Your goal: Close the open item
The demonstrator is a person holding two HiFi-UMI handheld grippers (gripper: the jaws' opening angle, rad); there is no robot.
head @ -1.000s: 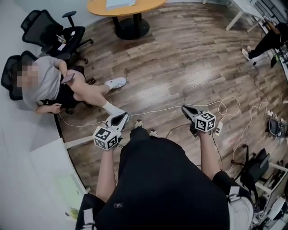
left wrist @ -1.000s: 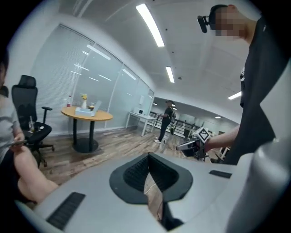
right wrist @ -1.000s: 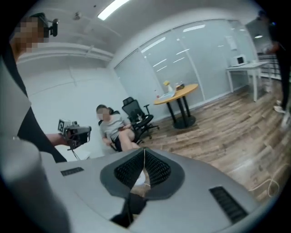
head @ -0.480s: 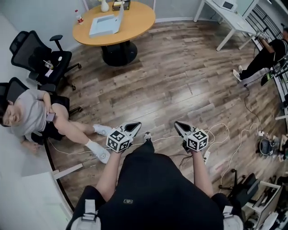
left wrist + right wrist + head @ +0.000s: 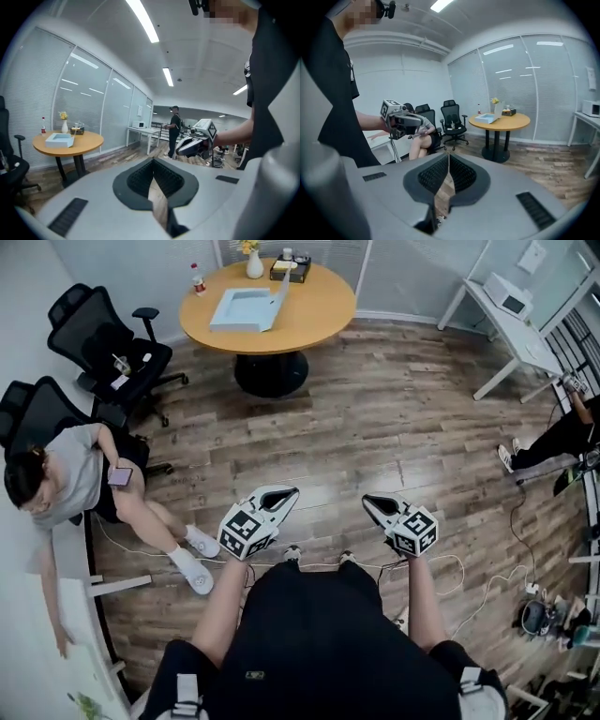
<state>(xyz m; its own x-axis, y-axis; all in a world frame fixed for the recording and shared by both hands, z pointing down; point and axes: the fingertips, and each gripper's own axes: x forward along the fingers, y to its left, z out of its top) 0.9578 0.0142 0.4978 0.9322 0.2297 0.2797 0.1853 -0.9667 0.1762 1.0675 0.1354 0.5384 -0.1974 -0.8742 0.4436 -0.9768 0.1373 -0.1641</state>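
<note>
An open pale-blue laptop [image 5: 246, 307] with its lid raised lies on a round wooden table [image 5: 319, 310] at the far side of the room. It also shows small in the left gripper view, laptop [image 5: 58, 139], and in the right gripper view, laptop [image 5: 487, 118]. Both grippers are held out in front of the person's body, well short of the table, over the wooden floor. My left gripper [image 5: 291, 491] is shut with nothing in it, and so is my right gripper [image 5: 368, 500]. In their own views the left gripper [image 5: 152, 163] and right gripper [image 5: 448, 158] show pads meeting.
A vase [image 5: 255, 266], a bottle [image 5: 197, 279] and a dark box [image 5: 288, 269] stand on the table. Black office chairs [image 5: 112, 343] and a seated person [image 5: 75, 474] are at the left. A white desk [image 5: 511, 320] with a microwave, a second person [image 5: 558, 442] and floor cables [image 5: 487, 587] are at the right.
The view has advanced toward the round table, which now shows whole with the laptop on it. Both grippers stay shut and in front of the body.
</note>
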